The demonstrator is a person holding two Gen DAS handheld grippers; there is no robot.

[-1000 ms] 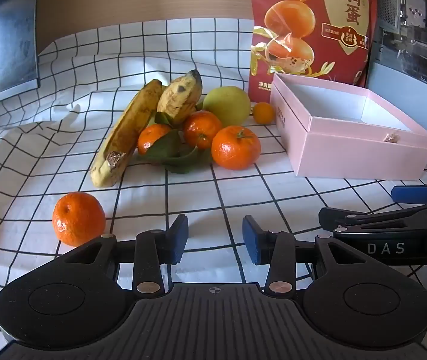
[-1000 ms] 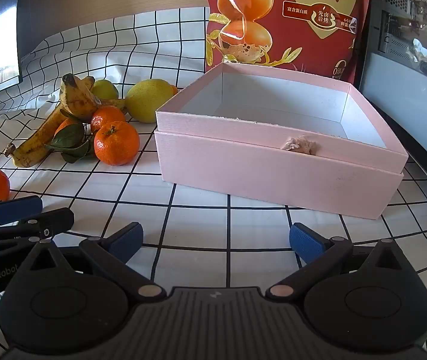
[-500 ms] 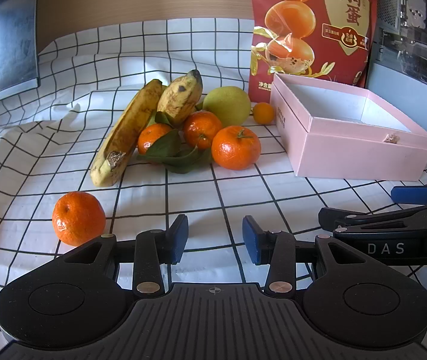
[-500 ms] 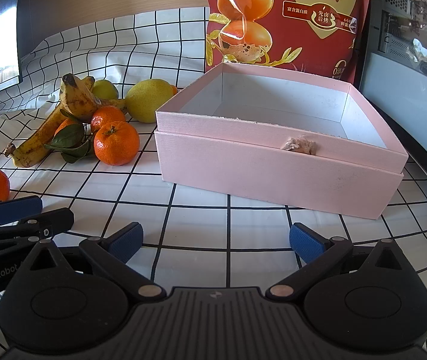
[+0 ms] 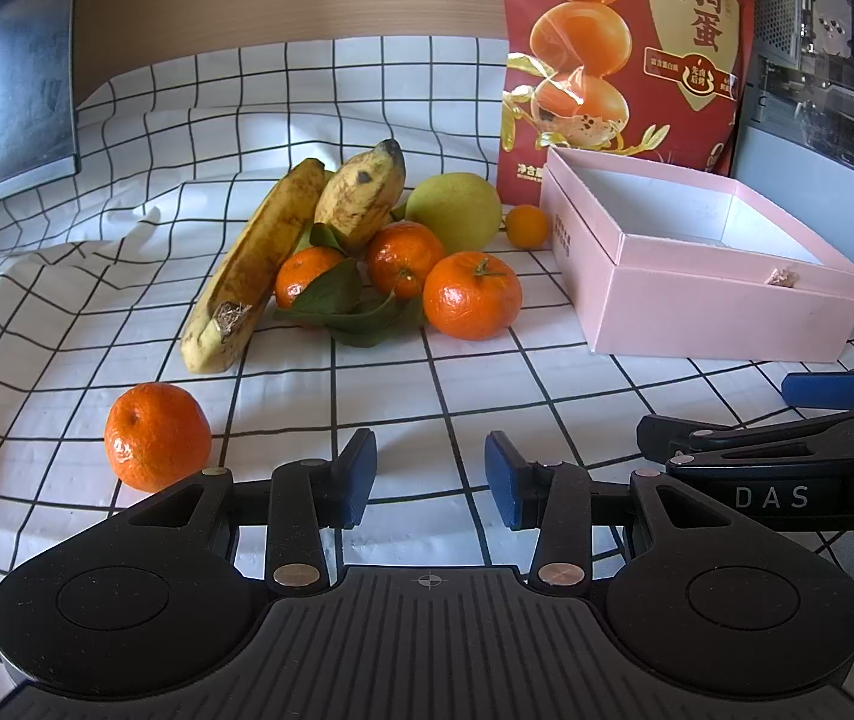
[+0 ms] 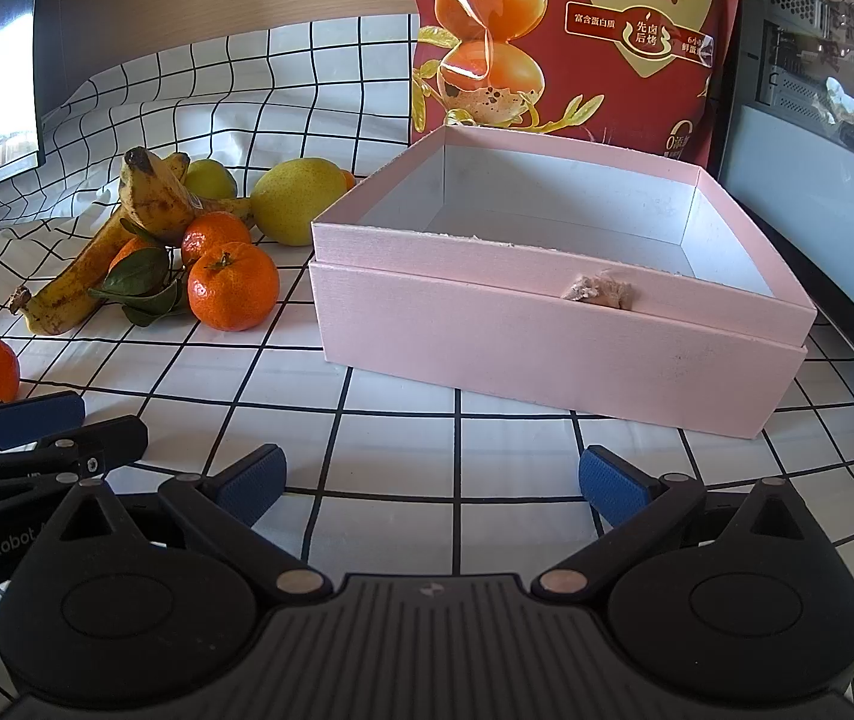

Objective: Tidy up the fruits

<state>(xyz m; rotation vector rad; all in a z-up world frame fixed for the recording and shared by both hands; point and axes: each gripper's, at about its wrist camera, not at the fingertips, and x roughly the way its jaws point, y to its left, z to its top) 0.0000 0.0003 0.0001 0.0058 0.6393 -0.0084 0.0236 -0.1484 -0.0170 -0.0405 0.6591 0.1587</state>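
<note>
Two grippers hover low over the checked cloth [image 5: 487, 384], neither carrying anything: the left gripper [image 5: 430, 480] has its blue pads parted by a modest gap, and the right gripper [image 6: 431, 487] is spread much wider, probably so a round fruit can pass between the fingers. Nothing has gone into the pink box [image 6: 559, 312], whose white inside looks bare, so the sorting seems not yet begun. From the left wrist view, a lone mandarin [image 5: 156, 435] sits at ten o'clock just beside the left pad, apart from the pile and likely the easiest first pick. The pile lies at twelve o'clock: two spotted bananas [image 5: 282, 252] leaning together, three mandarins [image 5: 472, 295] with dark green leaves [image 5: 342, 306] at their base, a yellow-green pear [image 5: 455, 211] behind, and a small orange fruit [image 5: 526, 227] by the box corner. From the right wrist view the box stands at twelve to one o'clock, open side up, with a torn scuff [image 6: 598, 289] on its near rim; a red snack bag [image 6: 577, 36] stands behind it.
</note>
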